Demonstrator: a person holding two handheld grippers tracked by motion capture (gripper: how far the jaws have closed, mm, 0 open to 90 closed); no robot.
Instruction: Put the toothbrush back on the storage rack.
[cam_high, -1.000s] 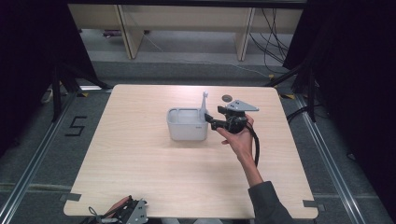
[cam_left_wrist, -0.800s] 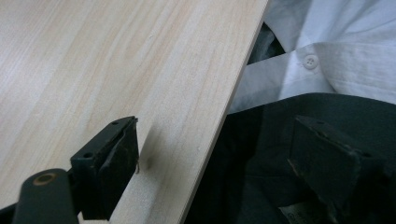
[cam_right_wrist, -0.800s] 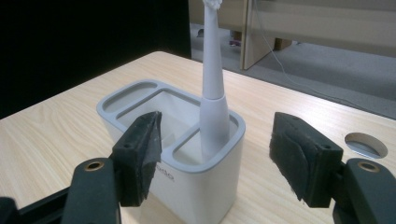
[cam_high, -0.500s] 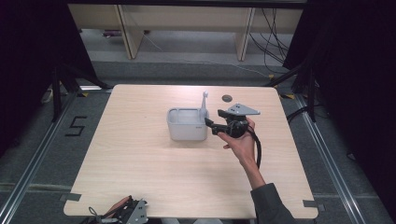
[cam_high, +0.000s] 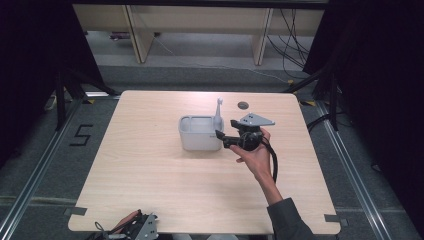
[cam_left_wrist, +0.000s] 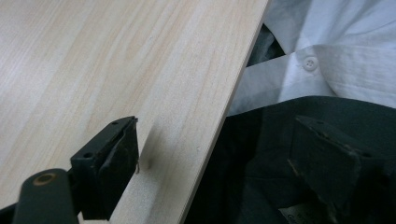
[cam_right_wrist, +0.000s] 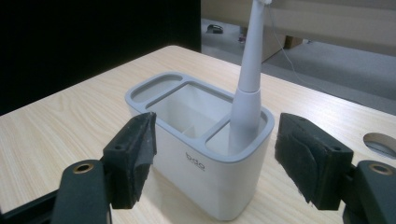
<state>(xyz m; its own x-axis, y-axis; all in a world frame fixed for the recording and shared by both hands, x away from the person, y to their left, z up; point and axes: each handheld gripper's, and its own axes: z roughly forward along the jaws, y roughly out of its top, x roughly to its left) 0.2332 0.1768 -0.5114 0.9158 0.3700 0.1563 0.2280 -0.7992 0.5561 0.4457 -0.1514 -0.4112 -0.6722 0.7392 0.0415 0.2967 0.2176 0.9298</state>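
So the toothbrush (cam_right_wrist: 249, 70) is standing upright in the end compartment of the grey holder (cam_right_wrist: 196, 158), the slot nearest the right tongs (cam_right_wrist: 215, 154). Its thick handle base sits down inside that slot and the thin neck pokes up out of the top of the right gripper view. The holder's got three sections: a narrow one at the far end, a big middle one and the one with the brush in it. There's some small lettering on the front wall, too tiny to read properly.

From the high view the holder (cam_high: 199, 134) sits around the middle of the desk (cam_high: 150, 190), toothbrush (cam_high: 218, 107) at its right end. The right tongs (cam_high: 220, 137) are right up against that end, held level by the person's hand (cam_high: 257, 155). Their jaws have just been opening, and now stand wide either side of the holder's end without the pads touching it, so nothing's gripped.

A round hole (cam_high: 243, 105) in the desk sits just behind them.

The left tongs (cam_high: 137, 227) are way back at the near edge of the desk, well apart from everything. In the left gripper view they (cam_left_wrist: 224, 158) stand wide too, nothing between them, one jaw over the wood and the other past the edge over the person's dark clothing (cam_left_wrist: 280, 121) and white shirt (cam_left_wrist: 336, 46).
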